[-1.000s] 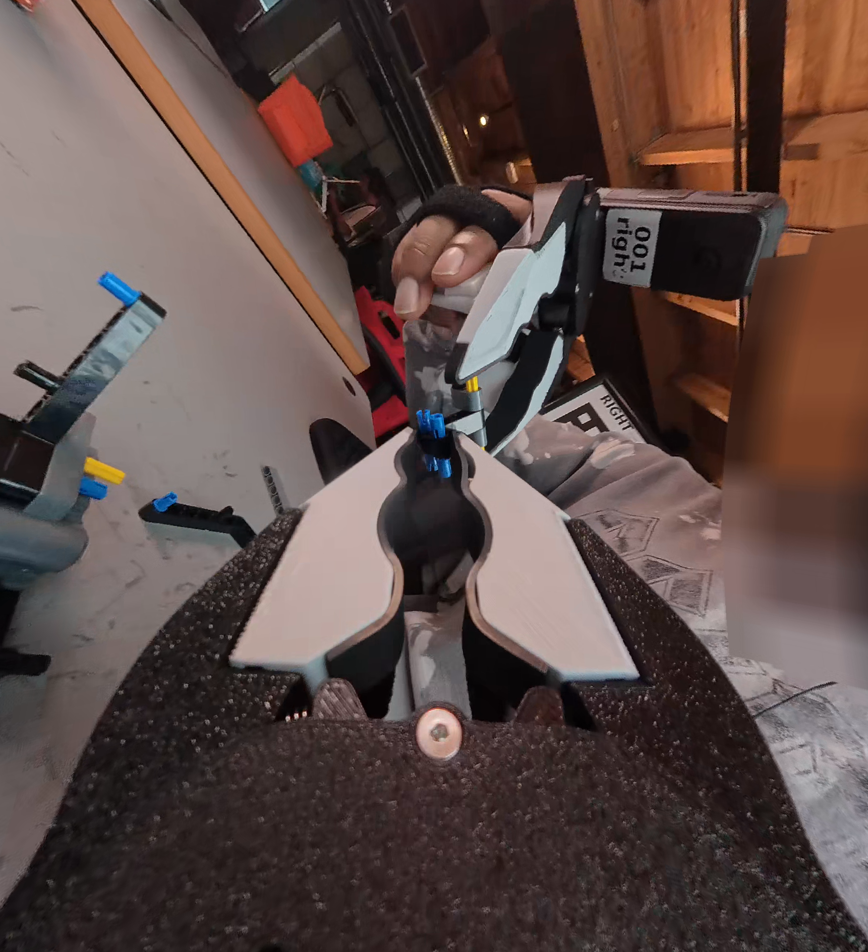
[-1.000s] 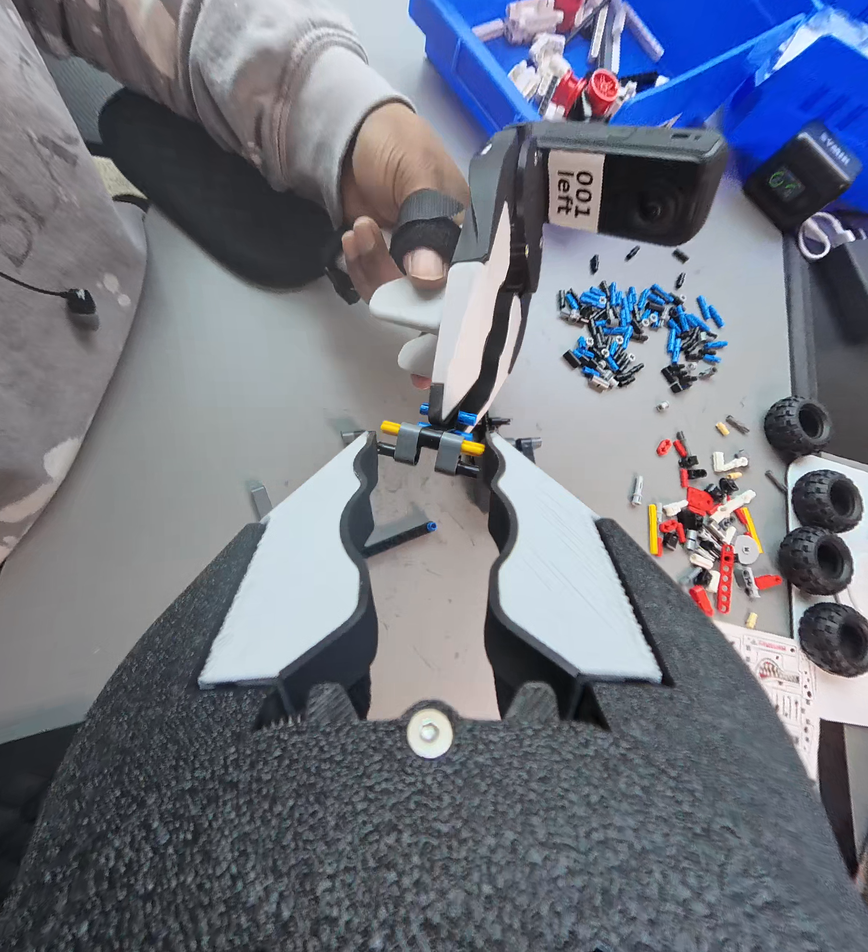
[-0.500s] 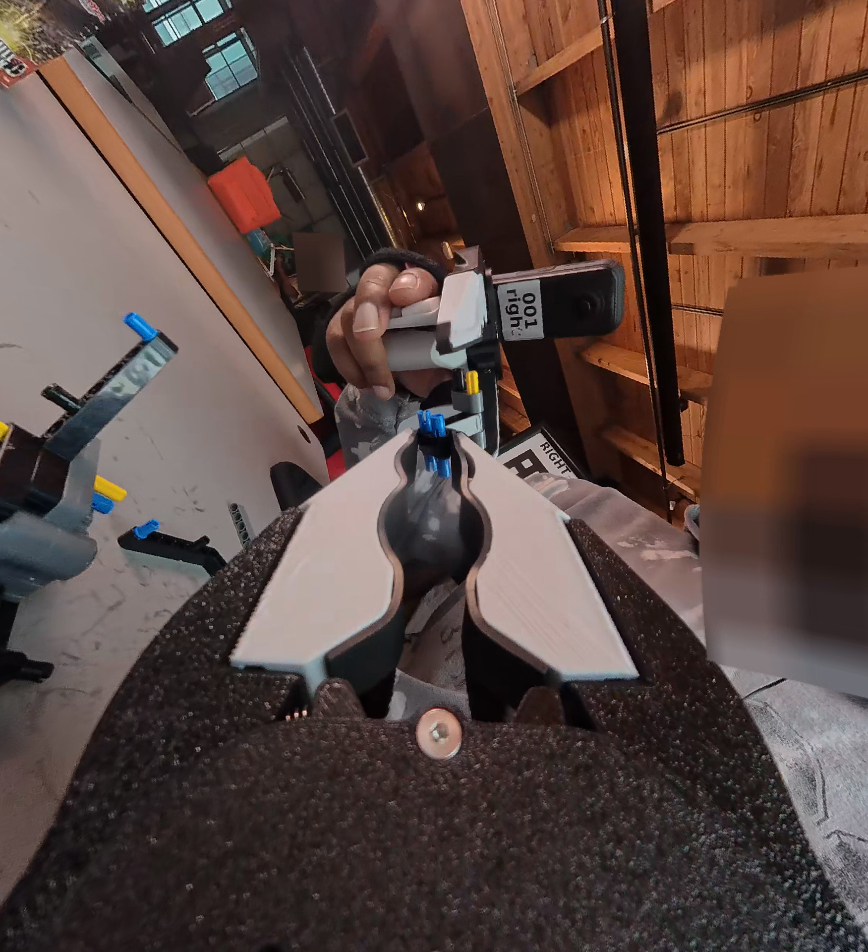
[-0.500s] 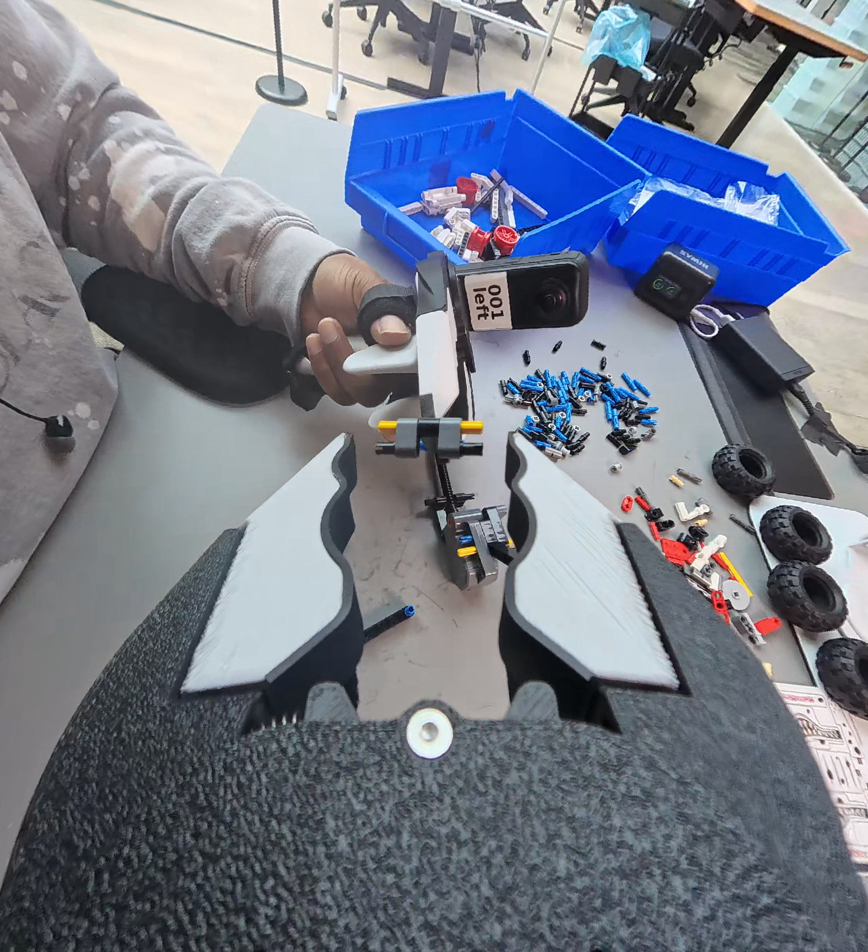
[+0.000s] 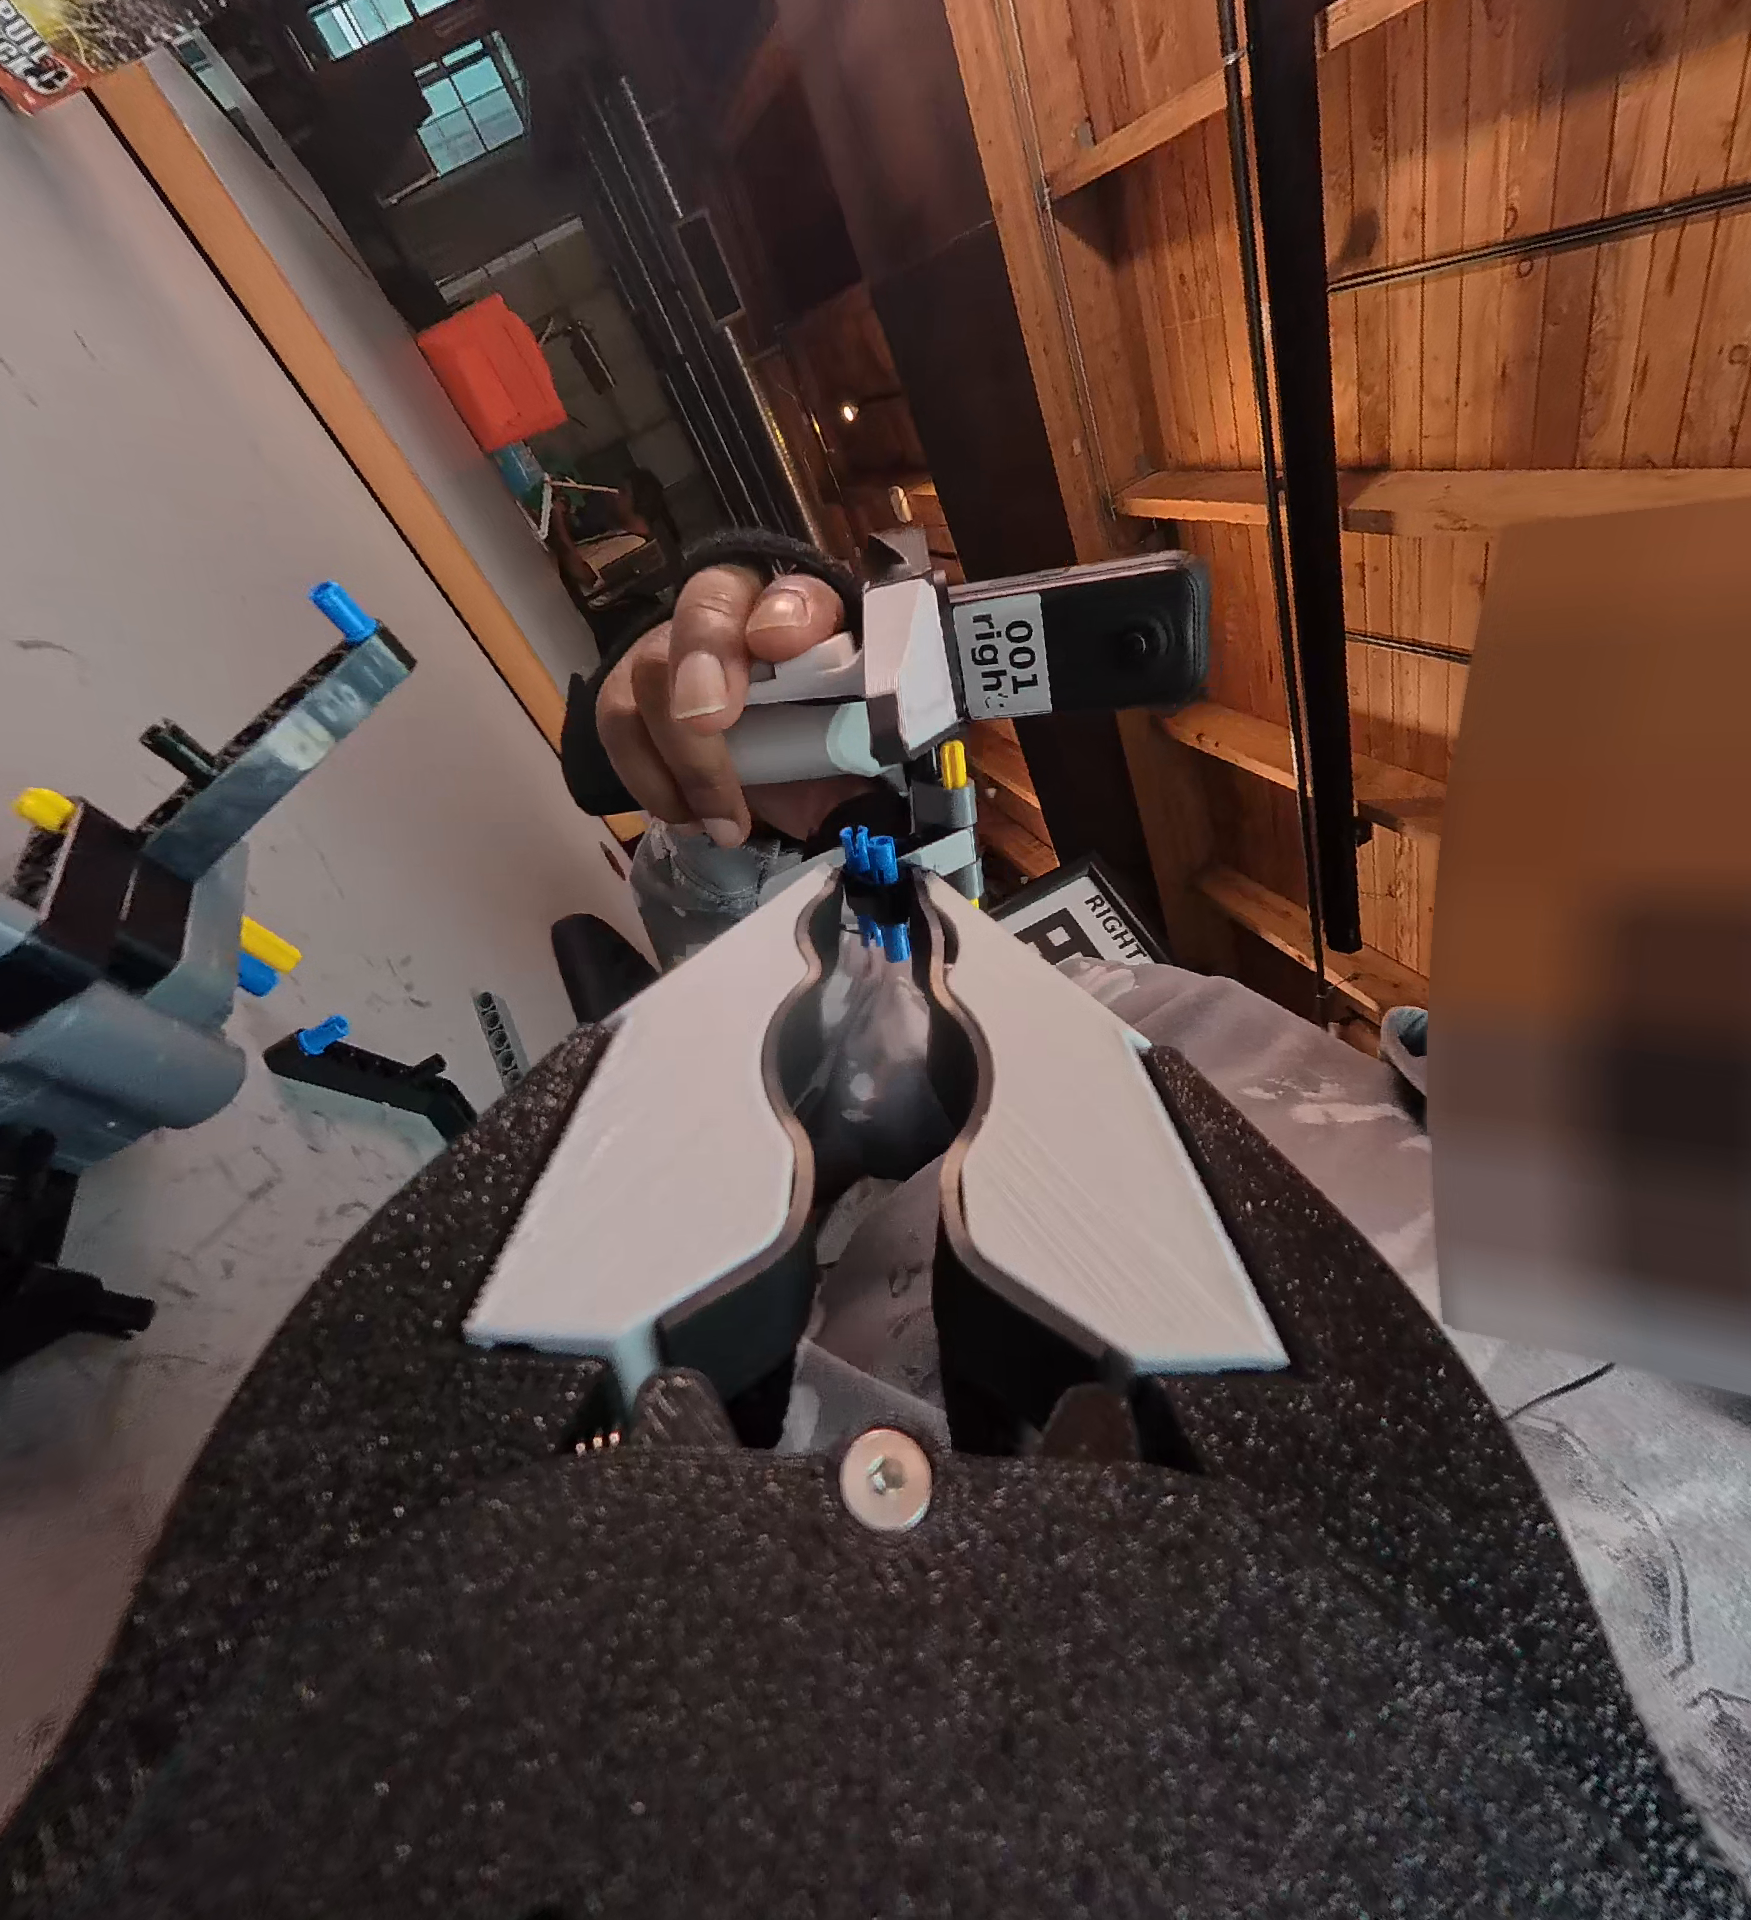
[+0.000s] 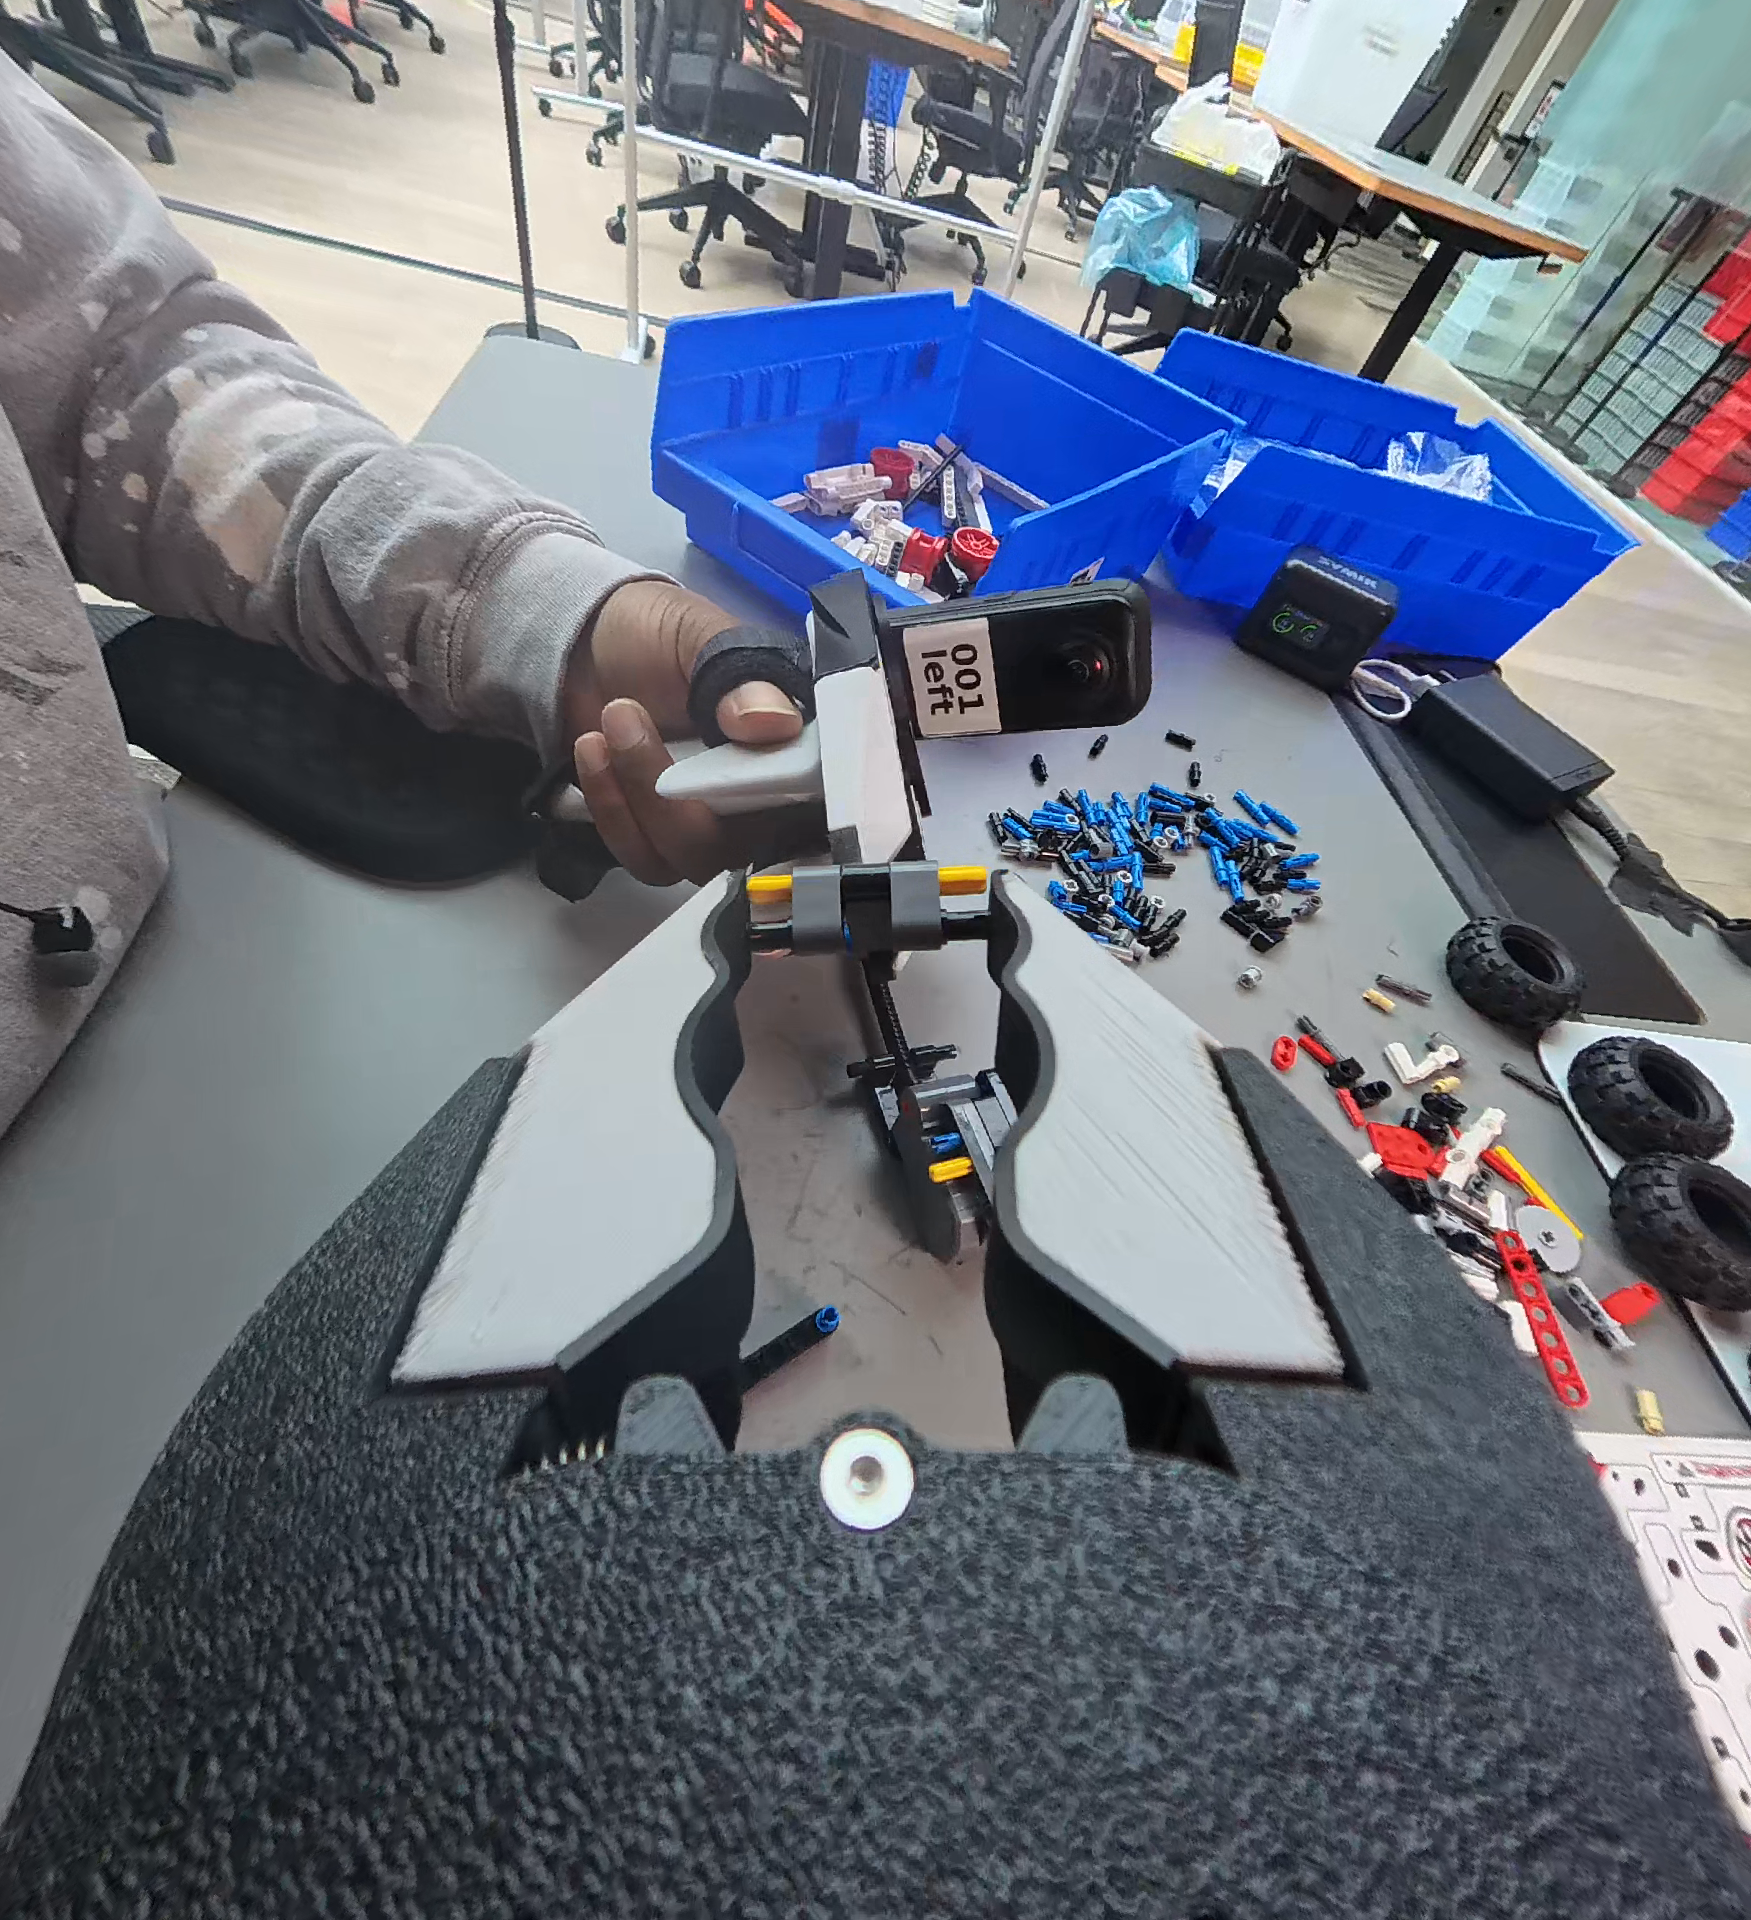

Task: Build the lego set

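Observation:
A small assembly (image 6: 866, 906) of two grey connectors on a yellow axle and a black axle hangs in the air between both grippers. My left gripper (image 5: 876, 883) is shut on its black part with blue pins (image 5: 869, 850). In the right wrist view the left gripper (image 6: 876, 847) comes down on it from above. My right gripper (image 6: 871, 920) is shut on it, fingertips (image 6: 1022, 935) against the axle ends. The larger grey and black build (image 6: 938, 1164) lies on the table below; it also shows in the left wrist view (image 5: 102, 987).
Two blue bins (image 6: 850, 416) (image 6: 1370, 520) stand at the back. A pile of blue and black pins (image 6: 1151, 852), red and white parts (image 6: 1453, 1153), several tyres (image 6: 1650, 1112) and a printed sheet (image 6: 1733, 1558) lie right. A black beam with a blue pin (image 6: 788, 1340) lies near.
The right gripper held the small assembly, then opened and drew back, and has now moved in and closed on its axle ends again. The left gripper kept its hold throughout.

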`<state>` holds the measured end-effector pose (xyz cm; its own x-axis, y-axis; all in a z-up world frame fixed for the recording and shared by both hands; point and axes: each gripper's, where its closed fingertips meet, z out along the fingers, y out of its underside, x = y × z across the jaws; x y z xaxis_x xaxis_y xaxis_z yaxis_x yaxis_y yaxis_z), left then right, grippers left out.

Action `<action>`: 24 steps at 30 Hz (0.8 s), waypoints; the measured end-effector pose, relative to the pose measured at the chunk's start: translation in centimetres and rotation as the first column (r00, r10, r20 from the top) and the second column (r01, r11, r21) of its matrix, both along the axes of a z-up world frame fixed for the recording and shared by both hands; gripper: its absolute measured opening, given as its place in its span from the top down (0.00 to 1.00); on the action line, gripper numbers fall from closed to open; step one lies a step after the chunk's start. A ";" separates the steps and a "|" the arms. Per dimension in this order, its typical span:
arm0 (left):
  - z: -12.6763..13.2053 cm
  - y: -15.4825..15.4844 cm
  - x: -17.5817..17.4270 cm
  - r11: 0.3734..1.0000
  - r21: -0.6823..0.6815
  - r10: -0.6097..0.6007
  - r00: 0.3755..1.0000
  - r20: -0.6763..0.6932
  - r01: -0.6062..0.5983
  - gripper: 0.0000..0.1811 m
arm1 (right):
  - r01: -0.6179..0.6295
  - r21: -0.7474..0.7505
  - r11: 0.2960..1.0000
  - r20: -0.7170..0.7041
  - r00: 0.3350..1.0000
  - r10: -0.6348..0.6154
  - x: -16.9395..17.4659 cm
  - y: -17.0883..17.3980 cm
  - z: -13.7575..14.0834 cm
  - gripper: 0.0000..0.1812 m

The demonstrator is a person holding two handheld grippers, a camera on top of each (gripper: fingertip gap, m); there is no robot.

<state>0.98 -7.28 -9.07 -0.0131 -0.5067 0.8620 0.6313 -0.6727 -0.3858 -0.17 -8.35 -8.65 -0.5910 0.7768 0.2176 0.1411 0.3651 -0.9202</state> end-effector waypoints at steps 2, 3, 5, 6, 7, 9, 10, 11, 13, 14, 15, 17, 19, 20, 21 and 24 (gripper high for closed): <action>-0.2 0.0 0.0 1.000 0.006 0.014 0.999 -0.047 -0.013 0.93 | -0.012 -0.012 1.000 0.007 1.000 0.012 0.0 0.1 -0.3 0.75; -0.3 0.0 -0.2 1.000 0.008 0.021 0.997 -0.070 -0.021 0.93 | -0.014 -0.016 1.000 0.012 1.000 0.014 0.0 0.3 -0.5 0.75; -0.7 0.2 -1.1 0.998 0.016 0.068 0.987 -0.146 -0.066 0.90 | -0.014 -0.008 1.000 0.042 0.999 0.014 0.4 0.9 -1.2 0.75; -0.9 0.4 -1.9 0.994 0.026 0.108 0.972 -0.209 -0.104 0.88 | -0.009 0.003 1.000 0.069 0.998 0.009 0.7 1.5 -1.7 0.75; -1.4 0.6 -2.8 0.988 0.040 0.152 0.945 -0.289 -0.147 0.87 | 0.005 0.011 1.000 0.087 0.996 -0.006 1.0 2.3 -2.1 0.75; -3.1 1.1 -4.5 0.971 0.070 0.234 0.837 -0.494 -0.231 0.82 | 0.023 0.008 1.000 0.125 0.992 -0.024 1.6 3.5 -2.8 0.75; -4.1 1.4 -5.3 0.962 0.082 0.257 0.766 -0.589 -0.260 0.79 | 0.043 0.010 0.999 0.128 0.991 -0.044 1.8 4.2 -3.0 0.75; -4.8 1.5 -5.8 0.957 0.092 0.265 0.704 -0.658 -0.274 0.76 | 0.055 0.013 0.998 0.132 0.990 -0.056 1.8 4.7 -3.3 0.75; -5.8 1.8 -5.9 0.957 0.117 0.263 0.614 -0.744 -0.267 0.73 | 0.070 0.015 0.997 0.141 0.987 -0.072 1.7 5.2 -3.7 0.75; -6.3 2.0 -5.7 0.961 0.117 0.247 0.581 -0.776 -0.252 0.71 | 0.073 0.018 0.997 0.141 0.987 -0.075 1.5 5.3 -3.9 0.75; -6.9 2.1 -5.4 0.966 0.109 0.225 0.552 -0.803 -0.234 0.69 | 0.076 0.024 0.997 0.141 0.987 -0.079 1.2 5.3 -4.1 0.75; -8.0 2.6 -5.0 0.974 0.095 0.185 0.488 -0.853 -0.204 0.69 | 0.077 0.028 0.997 0.135 0.988 -0.080 0.8 5.3 -4.3 0.75; -9.1 3.1 -4.6 0.981 0.085 0.152 0.420 -0.895 -0.174 0.69 | 0.074 0.023 0.997 0.128 0.989 -0.077 0.6 5.2 -4.3 0.75; -9.6 3.3 -4.5 0.984 0.083 0.139 0.388 -0.911 -0.158 0.69 | 0.074 0.020 0.997 0.125 0.989 -0.076 0.6 5.2 -4.3 0.75; -10.0 3.6 -4.4 0.987 0.078 0.124 0.363 -0.924 -0.140 0.69 | 0.075 0.019 0.997 0.127 0.989 -0.077 0.7 5.2 -4.4 0.75; -10.8 3.9 -3.6 0.997 0.053 0.069 0.331 -0.941 -0.056 0.71 | 0.087 0.019 0.996 0.127 0.988 -0.088 0.8 5.6 -4.7 0.75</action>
<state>-2.60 -3.40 -19.85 0.8361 -0.4757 0.2733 -0.1167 -0.6410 -0.7587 0.66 -2.71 -13.39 -0.5444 0.8243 0.1554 0.2887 0.3581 -0.8879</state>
